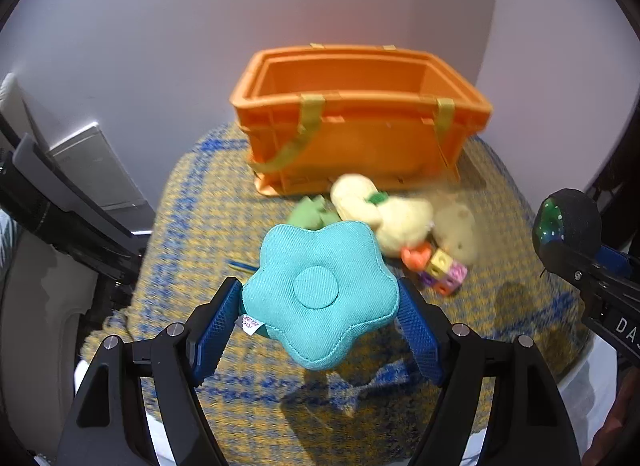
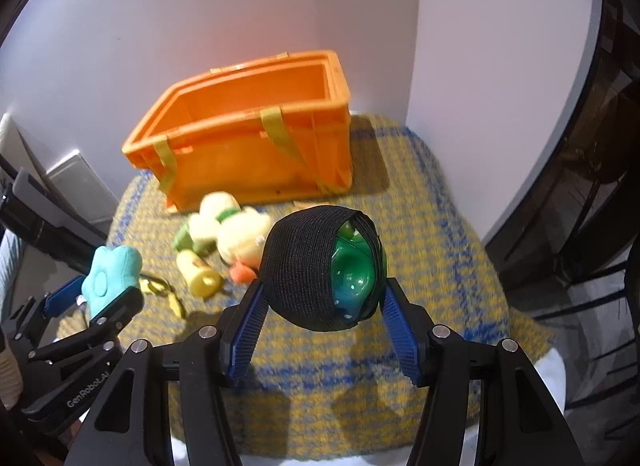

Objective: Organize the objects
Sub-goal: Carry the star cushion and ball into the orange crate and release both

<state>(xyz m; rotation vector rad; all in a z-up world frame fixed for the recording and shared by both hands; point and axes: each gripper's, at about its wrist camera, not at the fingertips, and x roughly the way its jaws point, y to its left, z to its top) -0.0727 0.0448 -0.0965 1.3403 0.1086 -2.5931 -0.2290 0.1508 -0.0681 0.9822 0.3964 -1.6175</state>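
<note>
While the left gripper [image 1: 320,306] pinches the teal flower cushion [image 1: 320,294] across its soft, light lobes, clear of the woven mat [image 1: 192,201], the right gripper [image 2: 322,300] clamps the black-wrapped green ball [image 2: 320,270], likely slippery; the orange crate [image 1: 360,121] waits at twelve o'clock.

Crate [image 1: 360,121] at back of mat [image 1: 192,201] by wall; plush toys [image 1: 384,209] just before it.

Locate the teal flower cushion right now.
The teal flower cushion sits clamped in the left gripper, raised above the mat, in front of the orange crate.
</note>
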